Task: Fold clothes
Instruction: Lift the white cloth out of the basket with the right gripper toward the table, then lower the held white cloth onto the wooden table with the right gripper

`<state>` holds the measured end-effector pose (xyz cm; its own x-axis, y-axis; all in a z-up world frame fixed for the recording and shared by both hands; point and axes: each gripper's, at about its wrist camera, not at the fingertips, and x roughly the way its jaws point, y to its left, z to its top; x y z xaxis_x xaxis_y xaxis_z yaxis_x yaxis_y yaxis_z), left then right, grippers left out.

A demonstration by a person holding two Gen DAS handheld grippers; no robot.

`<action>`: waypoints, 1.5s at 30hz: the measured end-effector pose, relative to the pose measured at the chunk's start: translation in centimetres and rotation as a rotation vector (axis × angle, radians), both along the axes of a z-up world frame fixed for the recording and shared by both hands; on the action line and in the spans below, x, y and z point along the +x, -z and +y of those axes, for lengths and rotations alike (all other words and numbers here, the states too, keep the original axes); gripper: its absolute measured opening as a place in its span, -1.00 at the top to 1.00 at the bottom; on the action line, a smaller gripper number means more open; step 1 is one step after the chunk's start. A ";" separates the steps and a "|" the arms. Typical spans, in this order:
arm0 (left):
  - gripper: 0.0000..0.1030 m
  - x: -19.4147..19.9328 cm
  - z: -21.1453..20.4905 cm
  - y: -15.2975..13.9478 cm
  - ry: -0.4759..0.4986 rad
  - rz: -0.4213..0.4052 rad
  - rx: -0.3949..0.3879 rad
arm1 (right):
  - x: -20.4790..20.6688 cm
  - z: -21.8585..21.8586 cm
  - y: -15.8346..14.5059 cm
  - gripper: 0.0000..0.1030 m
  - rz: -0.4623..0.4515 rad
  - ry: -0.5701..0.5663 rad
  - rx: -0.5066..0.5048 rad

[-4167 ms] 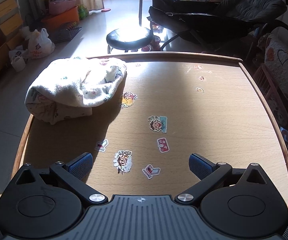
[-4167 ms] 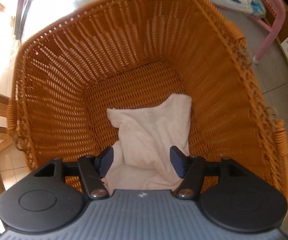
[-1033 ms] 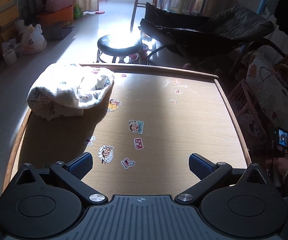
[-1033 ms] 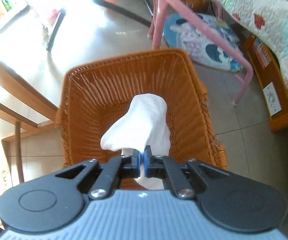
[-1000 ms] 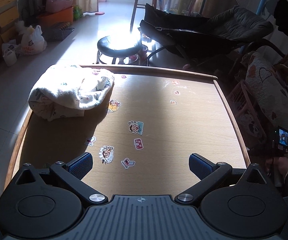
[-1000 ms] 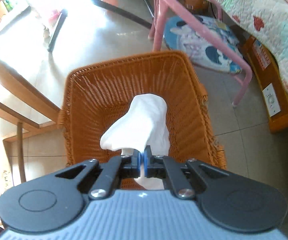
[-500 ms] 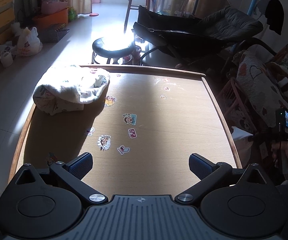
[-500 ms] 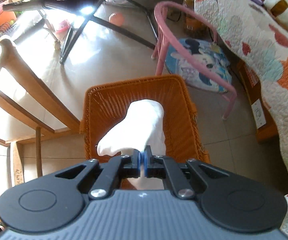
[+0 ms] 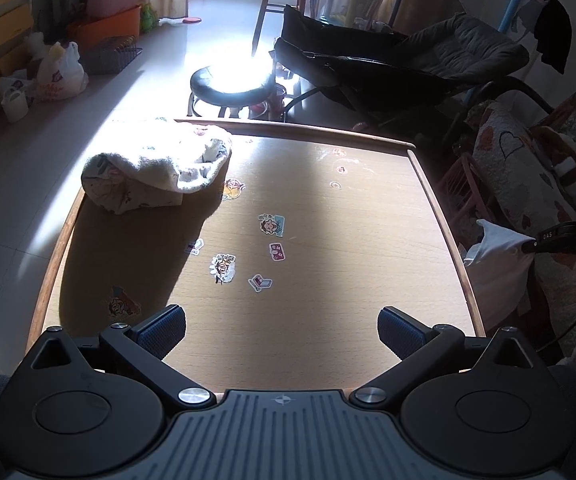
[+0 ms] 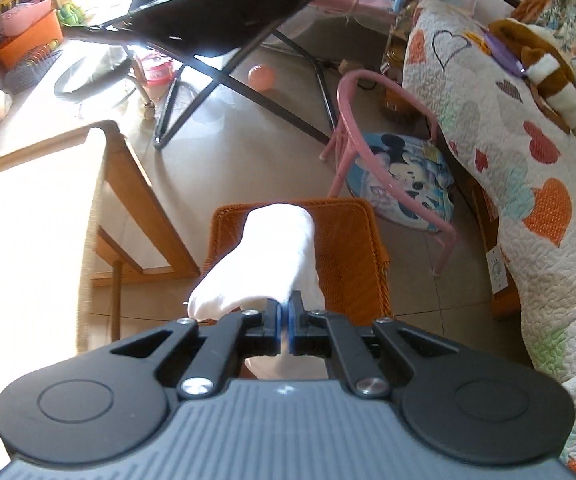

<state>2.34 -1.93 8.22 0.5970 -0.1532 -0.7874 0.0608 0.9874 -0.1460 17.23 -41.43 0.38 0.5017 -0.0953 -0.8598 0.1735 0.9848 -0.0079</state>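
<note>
— Where is the garment?

— The white cloth (image 10: 271,256) hangs from my right gripper (image 10: 286,322). My jaws there are pressed together on a pinch of it, and the rest droops forward and down past my fingertips. Straight beyond it, lower, sits the orange wicker basket (image 10: 344,248); the cloth is above its opening, though I cannot tell whether its hem touches the weave.

— And the other hand?

— My left gripper (image 9: 281,330) is spread wide and holds nothing. It hovers over the near edge of the wooden table (image 9: 368,264). Far ahead and to the left of those jaws, on the table's far corner, lies a crumpled patterned garment (image 9: 155,168). Stickers (image 9: 271,224) dot the tabletop between it and me.

— Can the left view see the white cloth?

— Yes, off to the right of my jaws, past the table's edge (image 9: 496,264), dangling from my other gripper.

— What surrounds the basket?

— A pink chair (image 10: 372,128) just behind it, a heart-print quilt (image 10: 508,128) to the right.
</note>
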 end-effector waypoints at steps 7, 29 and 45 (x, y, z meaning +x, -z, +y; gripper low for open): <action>-1.00 -0.6 1.2 -0.3 -0.016 -0.007 0.009 | -1.3 2.7 -3.5 0.93 -0.038 -0.045 -0.008; -1.00 -2.8 3.4 -1.4 -0.031 -0.037 -0.025 | -5.4 10.0 -13.6 0.93 -0.151 -0.160 0.007; -1.00 -3.8 4.9 -1.3 -0.045 -0.037 -0.060 | -8.6 15.4 -16.2 0.93 -0.179 -0.263 0.010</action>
